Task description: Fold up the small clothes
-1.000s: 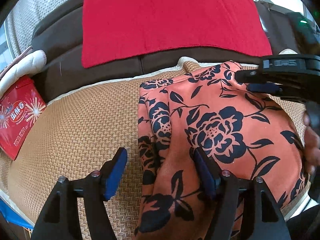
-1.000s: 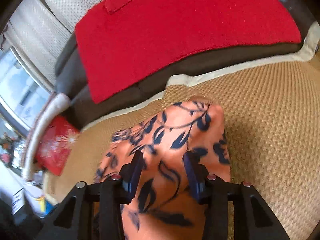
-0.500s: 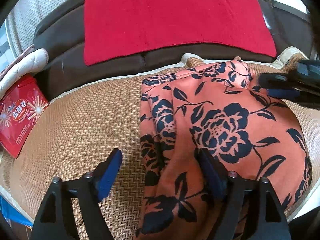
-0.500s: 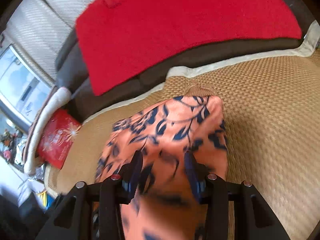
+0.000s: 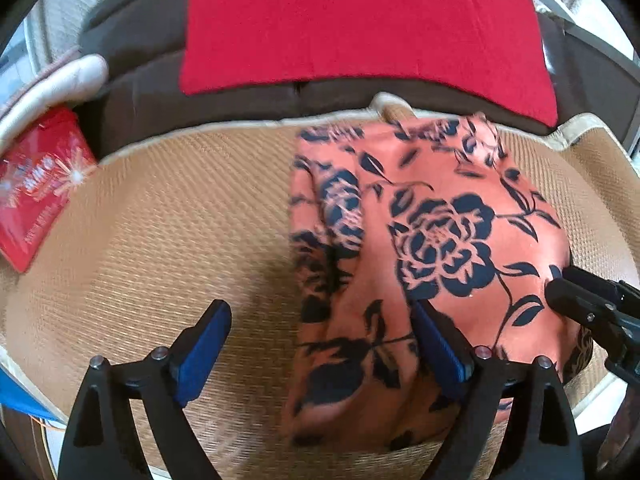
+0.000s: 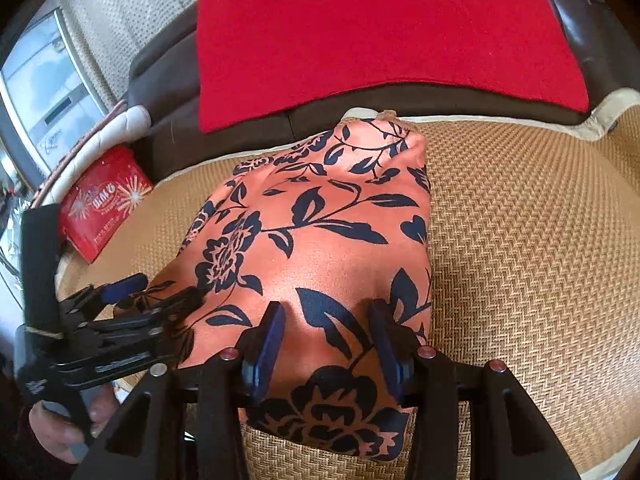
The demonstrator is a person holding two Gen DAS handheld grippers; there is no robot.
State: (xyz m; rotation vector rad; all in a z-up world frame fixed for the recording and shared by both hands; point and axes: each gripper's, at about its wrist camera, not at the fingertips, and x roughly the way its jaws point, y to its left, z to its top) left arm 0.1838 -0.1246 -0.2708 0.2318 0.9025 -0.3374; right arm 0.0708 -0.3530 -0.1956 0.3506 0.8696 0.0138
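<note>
An orange-pink garment (image 5: 432,240) printed with dark navy roses and leaves is lying folded on a woven tan mat (image 5: 180,232), its layered fold edge running along the left in the left wrist view, its surface bulging and softly creased rather than flat.

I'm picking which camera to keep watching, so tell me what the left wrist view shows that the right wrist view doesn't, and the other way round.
Only the left wrist view shows the left tongs from behind, wide open, having just been opening, with the floral garment's left edge between the pads, untouched.

Only the right wrist view shows a window at far left, a hand holding the left tool, and the right tongs straddling a raised fold of cloth.

Both show the garment on the woven mat, the red cloth behind it, and the red packet.
</note>
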